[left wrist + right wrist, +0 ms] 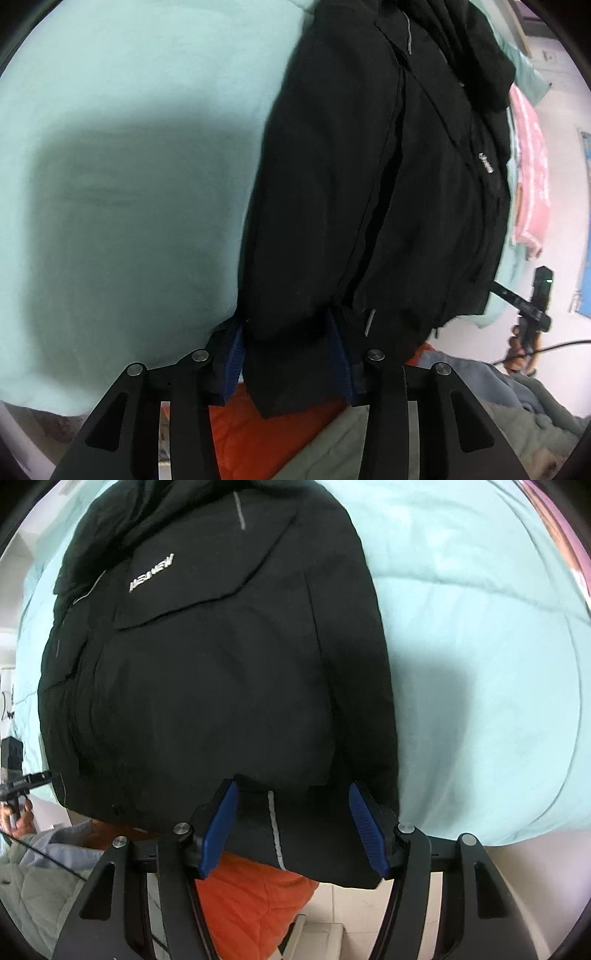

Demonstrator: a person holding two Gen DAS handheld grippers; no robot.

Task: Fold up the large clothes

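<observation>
A big black jacket [369, 177] with a small white logo lies on a mint-green bed cover [129, 129]; its hem hangs over the near edge. My left gripper [288, 332] is open, its blue pads on either side of the hem's left part. In the right wrist view the same black jacket [221, 664] fills the middle, on the bed cover [480, 664]. My right gripper [291, 805] is open, its blue pads astride the hem near a grey reflective strip [275, 823]. Whether either gripper's pads press the cloth is unclear.
An orange garment [266, 435] and a grey-green one [517, 424] lie below the bed edge; the orange one also shows in the right wrist view [251, 904]. A pink cloth [532, 166] lies at the bed's far right. The other gripper shows at the right [532, 310].
</observation>
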